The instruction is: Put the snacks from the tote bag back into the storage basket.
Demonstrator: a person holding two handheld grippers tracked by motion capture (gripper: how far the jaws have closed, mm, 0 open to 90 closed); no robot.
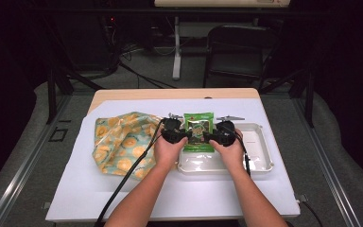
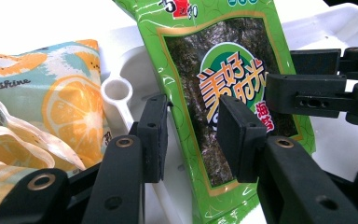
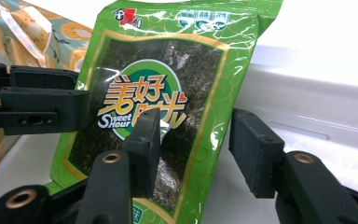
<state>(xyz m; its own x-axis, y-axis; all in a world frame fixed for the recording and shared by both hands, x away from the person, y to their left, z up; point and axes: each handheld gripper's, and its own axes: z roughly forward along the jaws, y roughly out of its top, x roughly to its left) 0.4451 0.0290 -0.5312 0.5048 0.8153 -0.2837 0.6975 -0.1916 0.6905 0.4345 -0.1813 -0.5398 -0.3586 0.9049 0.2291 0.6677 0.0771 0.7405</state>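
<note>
A green seaweed snack packet (image 1: 198, 130) lies with its lower part in the white tray (image 1: 260, 151) and its top over the tray's far rim. My left gripper (image 1: 186, 137) comes at it from the left and my right gripper (image 1: 209, 137) from the right. In the left gripper view the packet's (image 2: 223, 70) left edge passes between the open jaws of the left gripper (image 2: 196, 135), with gaps at the pads. In the right gripper view the packet's (image 3: 158, 84) right edge sits between the open jaws of the right gripper (image 3: 198, 151), not pressed.
A cloth bag with an orange-slice print (image 1: 120, 142) lies crumpled left of the tray on the white table cover (image 1: 179, 198). The tray's right half (image 3: 317, 93) holds nothing. A dark chair (image 1: 236, 52) stands beyond the table's far edge.
</note>
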